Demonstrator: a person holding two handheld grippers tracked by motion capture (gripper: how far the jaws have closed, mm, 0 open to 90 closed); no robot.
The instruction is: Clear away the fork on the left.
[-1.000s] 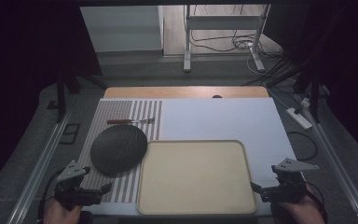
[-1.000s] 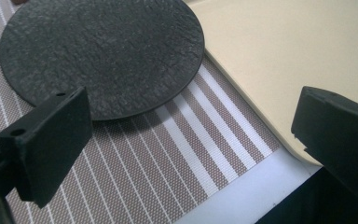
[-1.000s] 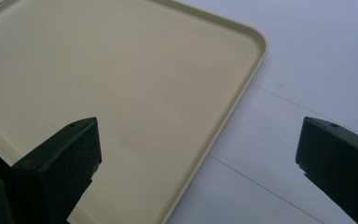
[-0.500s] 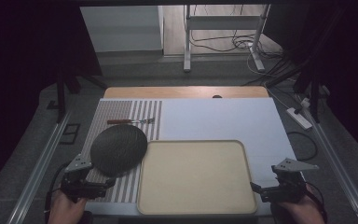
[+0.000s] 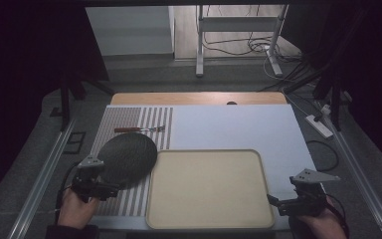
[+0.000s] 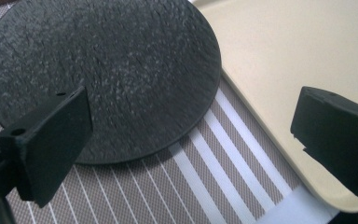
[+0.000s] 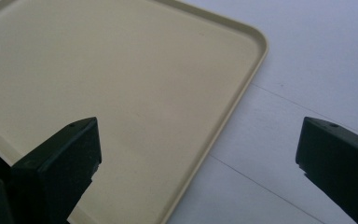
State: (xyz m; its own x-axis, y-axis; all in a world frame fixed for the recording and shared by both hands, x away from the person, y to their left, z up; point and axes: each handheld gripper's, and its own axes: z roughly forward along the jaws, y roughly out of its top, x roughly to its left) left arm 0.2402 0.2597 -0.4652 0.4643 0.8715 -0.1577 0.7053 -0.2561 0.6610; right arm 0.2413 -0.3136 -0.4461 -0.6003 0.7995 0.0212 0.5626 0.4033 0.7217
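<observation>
The left hand-held gripper (image 5: pixel 110 189), jaws spread wide and empty, hovers at the 6 o'clock edge of the round, rough-textured black plate (image 6: pixel 107 70) lying on the striped mat (image 6: pixel 205 186). Thin and flat, it may slide from the jaws. The beige tray (image 5: pixel 209 186) sits at 3 o'clock; the right hand-held gripper (image 5: pixel 274 201) is likewise open.

Through my left hand-held gripper (image 6: pixel 191 140), jaws spread wide, I see the black textured plate (image 6: pixel 107 70) lying flat on the striped mat (image 6: pixel 205 186). My left-side jaw overlaps the plate's near edge. The beige tray (image 6: pixel 307 51) lies just beside the plate.
</observation>
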